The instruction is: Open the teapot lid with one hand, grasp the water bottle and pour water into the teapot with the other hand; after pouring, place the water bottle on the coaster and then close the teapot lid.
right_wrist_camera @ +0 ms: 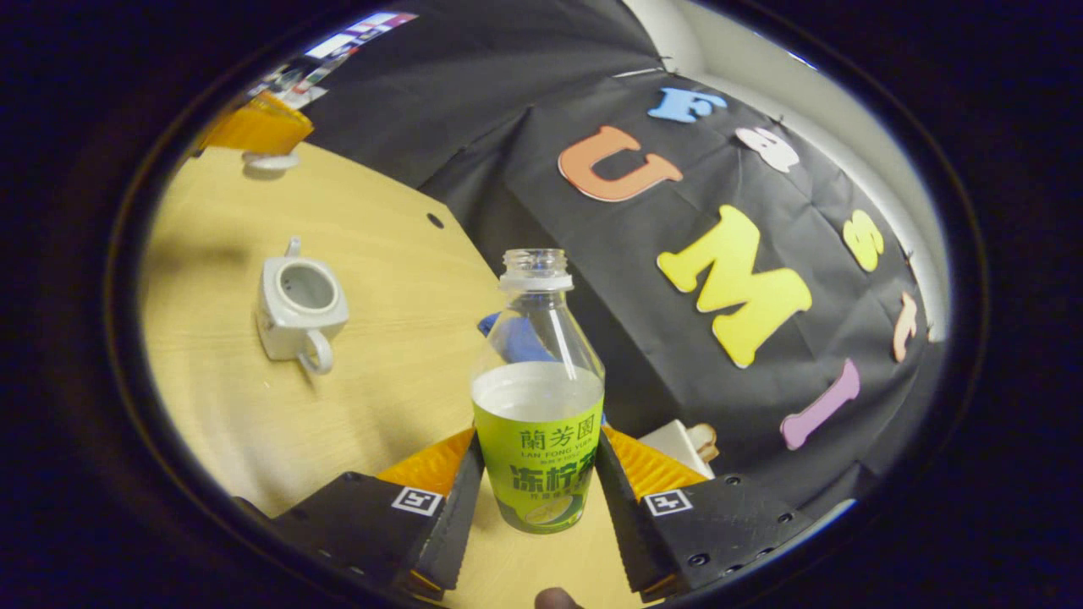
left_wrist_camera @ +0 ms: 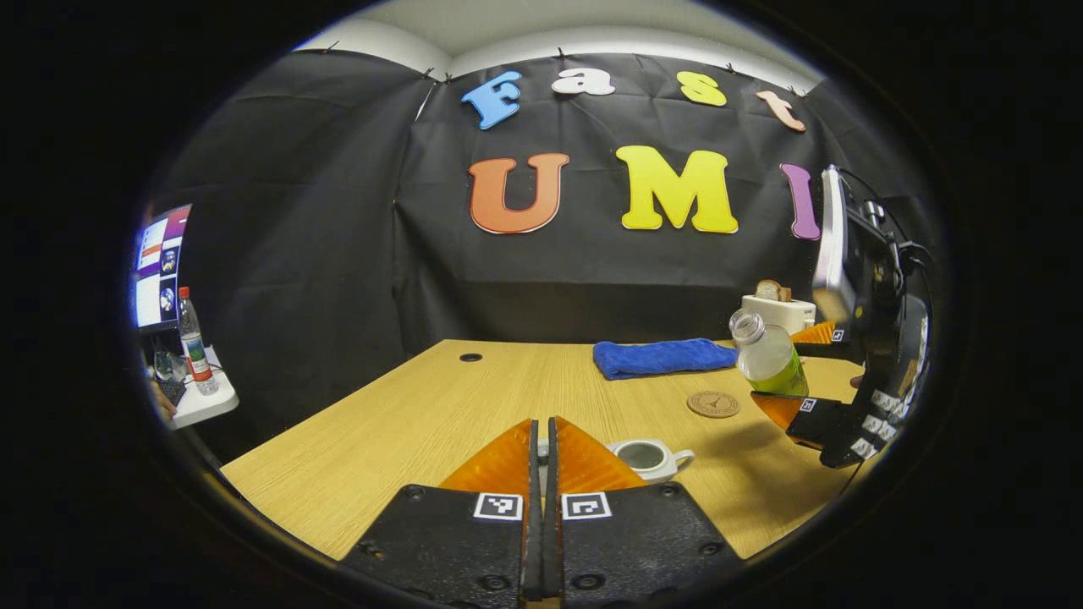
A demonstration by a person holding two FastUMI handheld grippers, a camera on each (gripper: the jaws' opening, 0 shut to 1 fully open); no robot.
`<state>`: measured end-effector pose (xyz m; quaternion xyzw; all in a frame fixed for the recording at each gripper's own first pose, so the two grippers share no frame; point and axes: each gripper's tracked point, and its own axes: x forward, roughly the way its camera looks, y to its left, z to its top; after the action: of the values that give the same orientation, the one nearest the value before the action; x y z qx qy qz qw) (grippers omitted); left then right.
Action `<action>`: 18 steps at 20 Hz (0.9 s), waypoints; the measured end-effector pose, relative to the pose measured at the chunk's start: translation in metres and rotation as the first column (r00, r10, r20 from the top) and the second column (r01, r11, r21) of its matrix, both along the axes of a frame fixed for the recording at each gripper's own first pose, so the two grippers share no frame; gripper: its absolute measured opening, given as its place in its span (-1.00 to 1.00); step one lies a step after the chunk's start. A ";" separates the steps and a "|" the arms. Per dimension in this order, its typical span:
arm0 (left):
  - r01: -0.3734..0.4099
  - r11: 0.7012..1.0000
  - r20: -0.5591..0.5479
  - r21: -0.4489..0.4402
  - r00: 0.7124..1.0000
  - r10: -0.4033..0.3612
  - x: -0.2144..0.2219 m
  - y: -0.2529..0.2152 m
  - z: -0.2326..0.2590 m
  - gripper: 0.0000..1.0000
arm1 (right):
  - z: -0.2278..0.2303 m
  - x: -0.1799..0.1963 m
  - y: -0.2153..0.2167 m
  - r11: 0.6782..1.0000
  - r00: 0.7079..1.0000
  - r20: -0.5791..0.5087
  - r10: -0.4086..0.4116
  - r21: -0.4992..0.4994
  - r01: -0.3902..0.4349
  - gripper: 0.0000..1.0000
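The white teapot (left_wrist_camera: 647, 458) stands open on the wooden table (left_wrist_camera: 423, 414), just right of my left gripper (left_wrist_camera: 542, 433). That gripper is shut on the teapot lid (right_wrist_camera: 269, 161), and in the right gripper view I see it held above the table's far side, away from the teapot (right_wrist_camera: 300, 309). My right gripper (right_wrist_camera: 537, 461) is shut on the green-labelled water bottle (right_wrist_camera: 537, 406), uncapped and partly full. In the left gripper view the bottle (left_wrist_camera: 766, 355) hangs tilted with its mouth to the left, above and right of the round coaster (left_wrist_camera: 713, 403).
A folded blue towel (left_wrist_camera: 664, 356) lies behind the coaster. A white toaster (left_wrist_camera: 778, 311) with bread in it stands at the back right. Off the table's left edge are a monitor (left_wrist_camera: 161, 266) and a small shelf with another bottle (left_wrist_camera: 193, 340).
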<state>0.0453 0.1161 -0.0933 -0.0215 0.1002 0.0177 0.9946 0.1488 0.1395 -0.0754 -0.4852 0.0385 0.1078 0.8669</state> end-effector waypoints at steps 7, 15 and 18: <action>0.015 0.999 0.042 0.043 0.999 -0.016 0.002 0.010 0.004 -0.94 | 0.001 -0.016 0.023 0.949 0.983 0.147 0.113 -0.310 -0.063 0.43; -0.011 1.000 0.045 0.021 0.999 0.010 -0.002 0.028 0.002 -0.94 | 0.013 -0.017 0.040 0.851 0.942 0.257 0.215 -0.523 -0.052 0.42; -0.004 1.000 0.052 0.019 0.999 0.003 -0.002 0.027 0.004 -0.94 | 0.015 -0.015 0.044 0.798 0.929 0.271 0.250 -0.601 -0.040 0.43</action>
<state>0.0431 0.1433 -0.0896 -0.0125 0.0742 0.0200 0.9970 0.1338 0.1832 -0.0600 -0.7410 -0.1168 0.0730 0.6572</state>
